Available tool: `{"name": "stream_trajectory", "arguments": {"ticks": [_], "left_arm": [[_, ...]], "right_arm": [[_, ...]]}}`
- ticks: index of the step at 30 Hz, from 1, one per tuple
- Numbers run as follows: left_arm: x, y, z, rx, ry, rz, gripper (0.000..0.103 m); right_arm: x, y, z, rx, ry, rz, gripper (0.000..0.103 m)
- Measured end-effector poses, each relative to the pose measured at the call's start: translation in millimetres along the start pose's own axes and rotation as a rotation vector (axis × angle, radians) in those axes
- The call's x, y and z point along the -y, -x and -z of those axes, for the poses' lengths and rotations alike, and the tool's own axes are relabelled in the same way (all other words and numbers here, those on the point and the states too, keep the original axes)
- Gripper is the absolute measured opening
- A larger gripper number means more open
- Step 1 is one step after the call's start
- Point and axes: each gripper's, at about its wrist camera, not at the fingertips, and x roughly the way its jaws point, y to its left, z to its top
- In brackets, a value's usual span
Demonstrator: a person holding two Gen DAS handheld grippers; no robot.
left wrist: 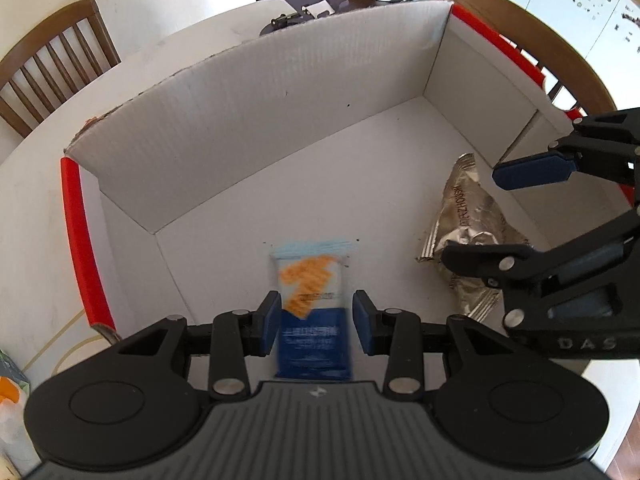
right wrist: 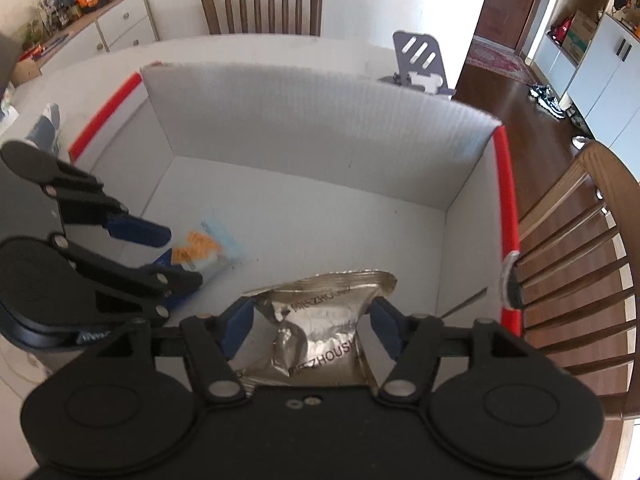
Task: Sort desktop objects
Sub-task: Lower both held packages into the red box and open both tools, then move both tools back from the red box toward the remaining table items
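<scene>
Silver pouch (right wrist: 320, 320) between wide right fingers (right wrist: 386, 330), untouched | blue-white packet (left wrist: 312, 320) between narrow left fingers (left wrist: 272, 316), loose

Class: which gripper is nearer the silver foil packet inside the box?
Right. The right gripper straddles the silver foil packet; the left gripper is off to one side, around the blue snack packet.

One white box (left wrist: 280, 92), two snack packets inside: blue-white (left wrist: 310, 300) at 6 o'clock, silver (left wrist: 468, 216) at 3. Two chairs (left wrist: 52, 64).
</scene>
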Motion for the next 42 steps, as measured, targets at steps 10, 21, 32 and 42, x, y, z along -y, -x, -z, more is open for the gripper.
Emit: {"name": "stream_trajectory", "arguments": {"ticks": [10, 21, 32, 42], "left_arm": [[2, 25, 14, 0.082, 0.041, 0.015, 0.039], [7, 66, 32, 0.208, 0.106, 0.0, 0.039], [17, 106, 60, 0.34, 0.109, -0.043, 0.039], [16, 140, 98, 0.431, 0.078, -0.035, 0.047]], "right_arm": [[4, 36, -2, 0.082, -0.037, -0.04, 0.065], [4, 69, 8, 0.151, -0.034, -0.048, 0.065], [-11, 93, 22, 0.225, -0.024, -0.026, 0.065], [-34, 116, 42, 0.279, -0.055, 0.008, 0.067]]}}
